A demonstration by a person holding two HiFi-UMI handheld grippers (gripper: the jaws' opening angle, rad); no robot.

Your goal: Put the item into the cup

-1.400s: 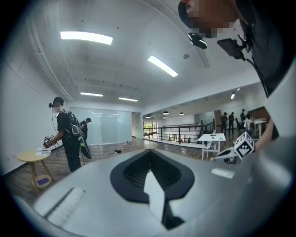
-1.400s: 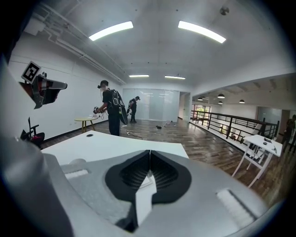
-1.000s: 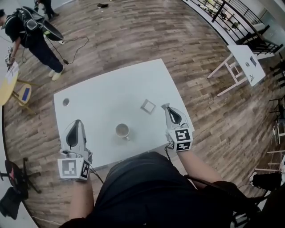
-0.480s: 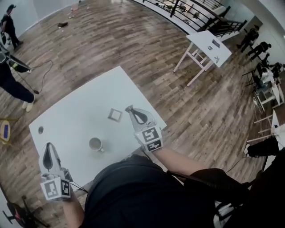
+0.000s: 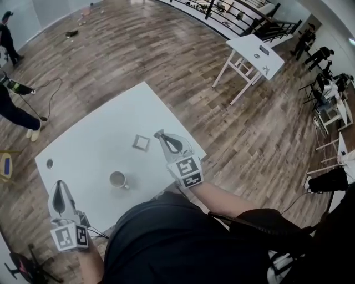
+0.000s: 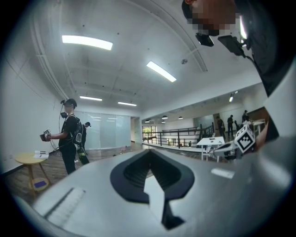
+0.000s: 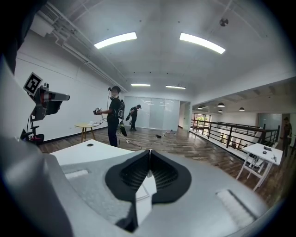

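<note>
A white cup [image 5: 117,179] stands upright near the front edge of the white table [image 5: 94,138]. The item, a small flat square with a grey rim [image 5: 141,142], lies on the table behind and to the right of the cup. My right gripper [image 5: 158,133] hovers just right of the square, its jaws shut with nothing in them; the right gripper view [image 7: 149,152] shows the two pads meeting. My left gripper [image 5: 57,184] hangs off the table's near left corner, far from the cup. Its jaws are also together and hold nothing [image 6: 148,152].
A small dark round spot [image 5: 50,163] sits near the table's left edge. A second white table [image 5: 252,50] stands on the wooden floor at the far right, by a black railing [image 5: 233,8]. People stand at the far left [image 5: 11,108], and another by a round table [image 7: 113,115].
The head view has swung, so the table now sits further left and lower in the frame. The right gripper stays beside the square item. Both grippers remain shut.
</note>
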